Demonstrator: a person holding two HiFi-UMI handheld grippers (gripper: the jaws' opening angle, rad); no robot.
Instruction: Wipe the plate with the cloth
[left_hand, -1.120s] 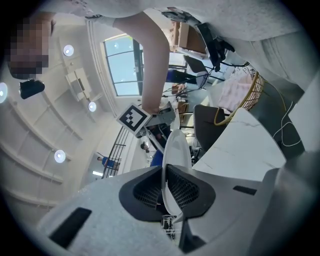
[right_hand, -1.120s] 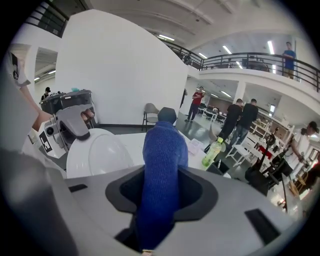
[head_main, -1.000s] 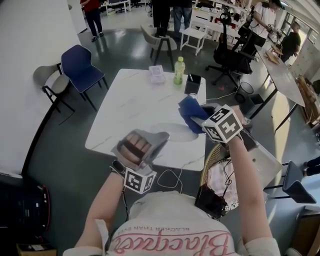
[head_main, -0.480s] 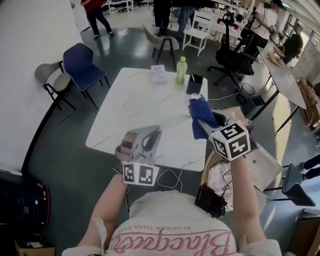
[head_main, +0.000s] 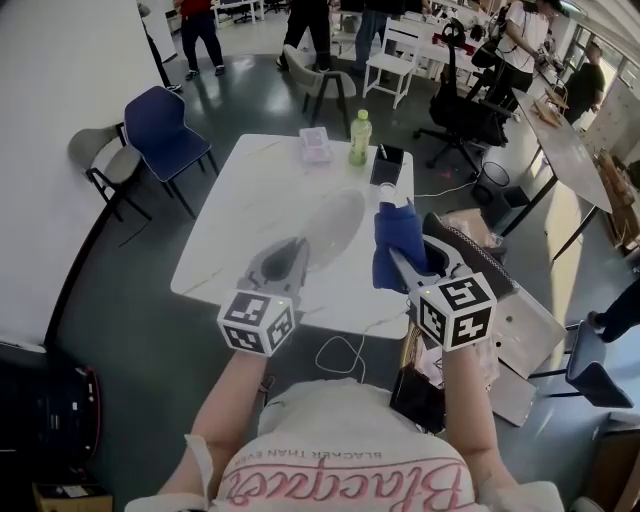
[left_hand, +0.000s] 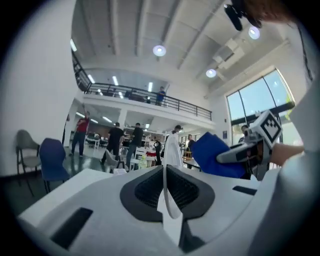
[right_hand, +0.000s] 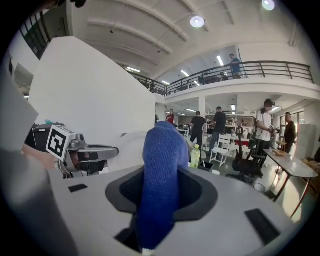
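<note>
My left gripper (head_main: 284, 264) is shut on the rim of a white plate (head_main: 334, 226), which stands tilted on edge over the white table (head_main: 240, 215). In the left gripper view the plate's thin rim (left_hand: 165, 202) runs between the pads of that gripper (left_hand: 165, 185). My right gripper (head_main: 404, 262) is shut on a blue cloth (head_main: 397, 240), held just right of the plate and apart from it. In the right gripper view the cloth (right_hand: 160, 175) fills the gap between the jaws, with the plate (right_hand: 134, 146) and the left gripper (right_hand: 82, 152) off to the left.
A green bottle (head_main: 358, 138), a pink box (head_main: 315, 146) and a black flat item (head_main: 387, 166) sit at the table's far edge. A blue chair (head_main: 160, 128) and a grey chair (head_main: 98, 155) stand left. People walk in the background. A bag (head_main: 455, 240) lies right of the table.
The left gripper has rolled about a quarter turn, bringing the plate from flat to on edge and further over the table. The right gripper with the cloth has shifted nearer to me.
</note>
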